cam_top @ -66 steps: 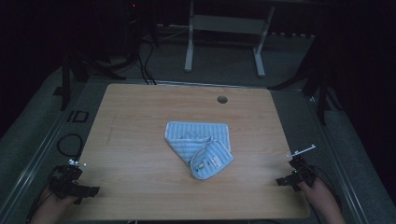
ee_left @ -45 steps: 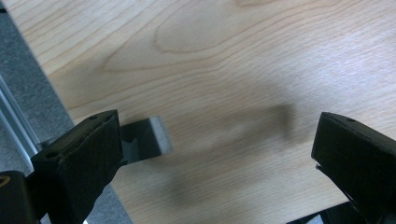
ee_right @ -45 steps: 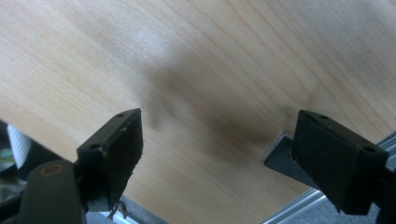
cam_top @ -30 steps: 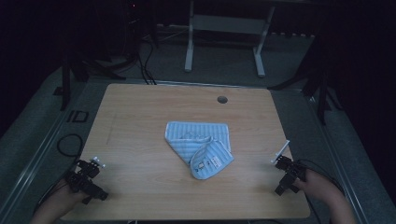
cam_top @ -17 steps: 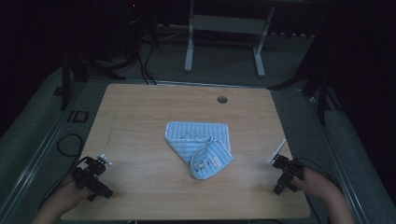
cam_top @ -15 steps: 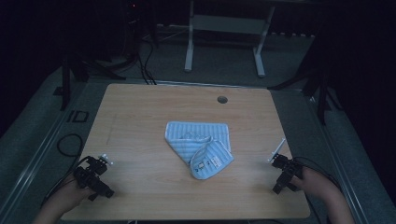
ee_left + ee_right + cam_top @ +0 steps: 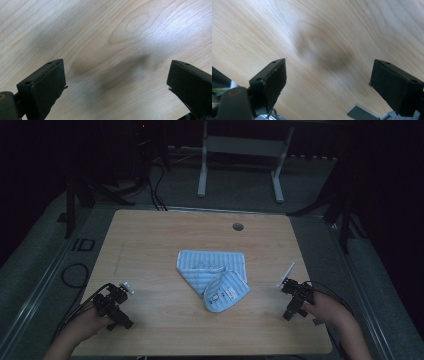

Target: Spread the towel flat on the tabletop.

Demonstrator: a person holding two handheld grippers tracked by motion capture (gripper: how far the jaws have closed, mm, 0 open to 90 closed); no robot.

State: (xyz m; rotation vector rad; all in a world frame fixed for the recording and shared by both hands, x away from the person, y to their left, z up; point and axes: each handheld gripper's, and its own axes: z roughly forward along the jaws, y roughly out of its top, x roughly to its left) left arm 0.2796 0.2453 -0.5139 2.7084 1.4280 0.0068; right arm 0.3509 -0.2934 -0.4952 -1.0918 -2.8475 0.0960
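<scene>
A light blue striped cloth (image 7: 212, 276) lies partly folded in the middle of the wooden table (image 7: 150, 240), a white label showing on its folded-over corner. My left gripper (image 7: 118, 304) is over the table's near left part, well left of the cloth. In the left gripper view its jaws stand wide apart over bare wood, so the left gripper (image 7: 116, 82) is open and holds nothing. My right gripper (image 7: 294, 296) is at the near right, right of the cloth. The right gripper (image 7: 328, 80) is open too, with only wood grain between its jaws.
A round cable hole (image 7: 238, 226) sits near the table's far edge. Black cables (image 7: 72, 275) trail on the grey floor at the left. A white metal stand (image 7: 240, 150) is beyond the table. A small grey piece (image 7: 362, 113) shows low in the right gripper view.
Both grippers have moved inward from the table's near corners toward the cloth, the left one rightward, the right one leftward. The cloth has not moved.
</scene>
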